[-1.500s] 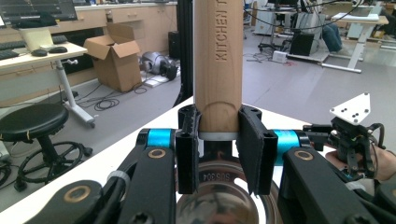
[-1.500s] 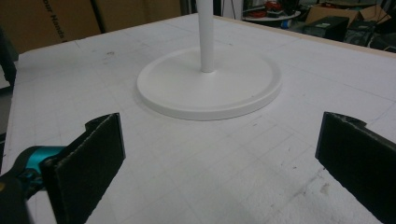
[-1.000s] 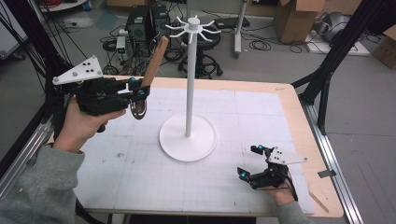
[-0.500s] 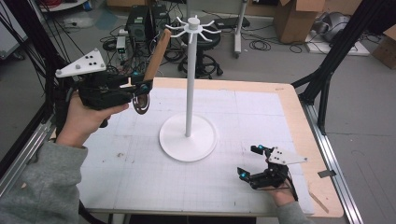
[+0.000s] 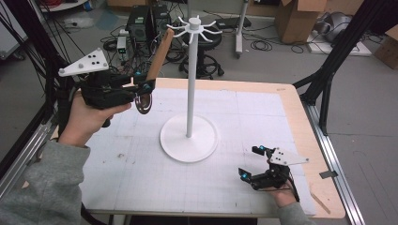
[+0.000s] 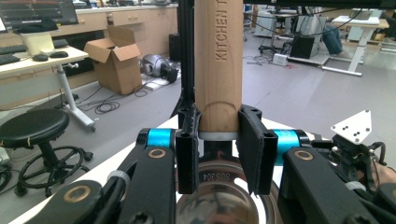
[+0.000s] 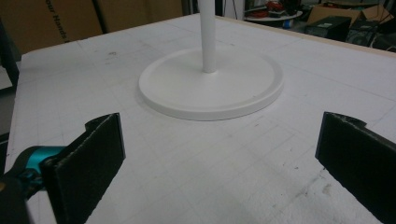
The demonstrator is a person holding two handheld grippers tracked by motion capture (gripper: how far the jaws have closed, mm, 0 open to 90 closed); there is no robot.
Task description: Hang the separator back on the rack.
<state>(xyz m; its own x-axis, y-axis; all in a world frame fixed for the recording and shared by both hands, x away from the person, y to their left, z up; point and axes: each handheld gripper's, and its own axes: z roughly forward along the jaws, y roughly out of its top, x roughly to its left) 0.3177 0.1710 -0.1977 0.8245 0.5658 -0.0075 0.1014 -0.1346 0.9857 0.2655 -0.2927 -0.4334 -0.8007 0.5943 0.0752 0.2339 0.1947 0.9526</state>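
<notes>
White gridded worktop (image 5: 117, 178) carries white hook stand (image 5: 189, 136) at centre. Left gripper (image 5: 143, 89) raised at left of stand — fingers (image 6: 254, 149) clamped on wooden handle of metal ladle (image 5: 157, 58), handle slanting up toward stand's top hooks. Right gripper (image 5: 251, 161) rests low at worktop's right — fingers (image 7: 88, 161) wide apart, nothing between.

The left gripper's (image 6: 218, 154) 2 black jaws pinched a wooden handle (image 6: 218, 65) that rose upright past the top edge, stamped "KITCHEN" down its side. Below the jaws a shiny steel bowl (image 6: 219, 198) of the utensil gleamed, marked with small digits. At the far right sat the other gripper (image 6: 355, 149) with its grey plate. Behind stood a stool (image 6: 35, 128), a cardboard box (image 6: 116, 58) and desks.
</notes>
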